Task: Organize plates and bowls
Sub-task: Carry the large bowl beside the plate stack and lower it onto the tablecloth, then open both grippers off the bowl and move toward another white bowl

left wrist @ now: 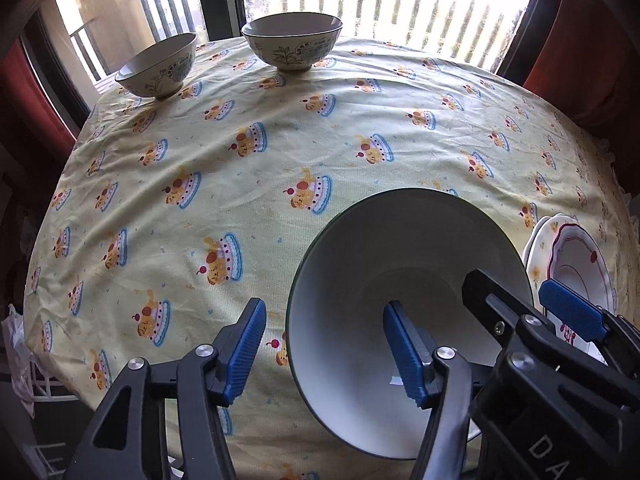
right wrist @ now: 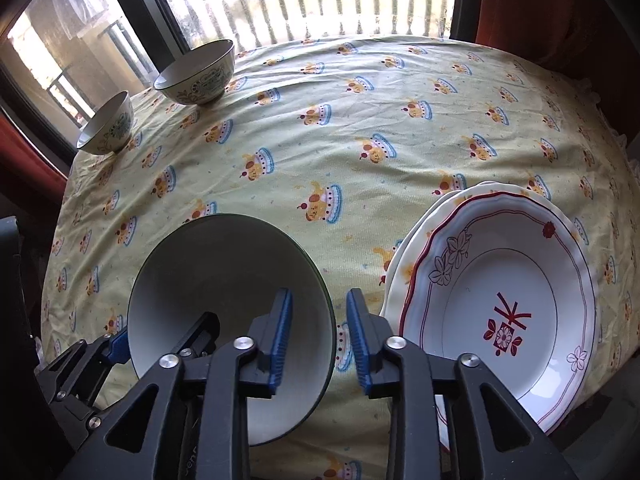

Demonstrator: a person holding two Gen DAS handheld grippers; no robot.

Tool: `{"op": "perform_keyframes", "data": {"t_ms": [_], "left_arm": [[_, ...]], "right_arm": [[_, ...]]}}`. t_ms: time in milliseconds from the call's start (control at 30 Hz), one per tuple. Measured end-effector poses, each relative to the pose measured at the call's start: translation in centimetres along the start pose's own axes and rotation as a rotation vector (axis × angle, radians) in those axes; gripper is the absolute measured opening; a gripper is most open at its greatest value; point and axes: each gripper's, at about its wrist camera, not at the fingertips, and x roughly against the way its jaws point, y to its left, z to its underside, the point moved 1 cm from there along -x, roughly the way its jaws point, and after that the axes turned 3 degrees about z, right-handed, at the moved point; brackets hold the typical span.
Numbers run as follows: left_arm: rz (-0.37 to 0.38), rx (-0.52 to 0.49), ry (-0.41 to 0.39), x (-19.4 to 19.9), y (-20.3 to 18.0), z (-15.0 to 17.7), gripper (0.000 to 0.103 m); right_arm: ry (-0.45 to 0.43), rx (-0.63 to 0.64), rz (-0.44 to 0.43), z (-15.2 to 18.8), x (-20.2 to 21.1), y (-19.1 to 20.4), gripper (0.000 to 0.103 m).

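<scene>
A large white bowl with a dark rim sits on the yellow tablecloth near the front edge. My left gripper is open and straddles the bowl's left rim, one finger inside, one outside. My right gripper is open and straddles the bowl's right rim the same way. A stack of white plates with red trim lies just right of the bowl. Two patterned bowls stand at the far left edge: one larger, one smaller.
The round table has a yellow cloth with a cake print. A window with railings is behind it. Red curtains hang at the sides. The table's edge drops off near the far bowls.
</scene>
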Motion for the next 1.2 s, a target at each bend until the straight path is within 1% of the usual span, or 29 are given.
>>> {"op": "perform_keyframes", "data": {"t_ms": [33,167,233,333,433,600,700,867,1200], "left_arm": [[-0.001,0.005,-0.004,0.2,0.1,0.0,0.073],[-0.002,0.021,0.000,0.7,0.4,0.3,0.077],[-0.001,0.028,-0.002,0.9,0.7,0.3,0.082],[-0.010,0.032,-0.010,1.3,1.3,0.0,0.086],[-0.018,0.037,-0.019,1.7,2.1,-0.5,0.087],[-0.014,0.050,-0.019,1.9,3.9,-1.5,0.088],[-0.007,0.050,-0.012,1.8,5.0,-2.1,0.088],[0.049,0.017,0.014,1.7,6.0,-3.4,0.089],[0.097,-0.048,0.010,1.5,9.3,-7.1,0.089]], "right_arm": [[-0.013,0.004,-0.006,-0.1,0.2,0.0,0.072],[-0.015,0.026,-0.018,-0.2,0.4,0.4,0.073],[-0.014,0.034,-0.024,-0.3,0.5,0.6,0.074],[-0.021,0.042,-0.030,-0.5,0.7,1.1,0.077],[-0.025,0.049,-0.040,-0.8,0.8,1.8,0.077],[-0.045,0.063,-0.037,-1.6,1.0,3.6,0.077],[-0.043,0.059,-0.038,-2.2,1.0,4.8,0.077],[-0.038,0.041,-0.028,-3.0,0.8,6.8,0.077],[-0.058,-0.020,0.023,-5.4,0.8,10.7,0.077]]}}
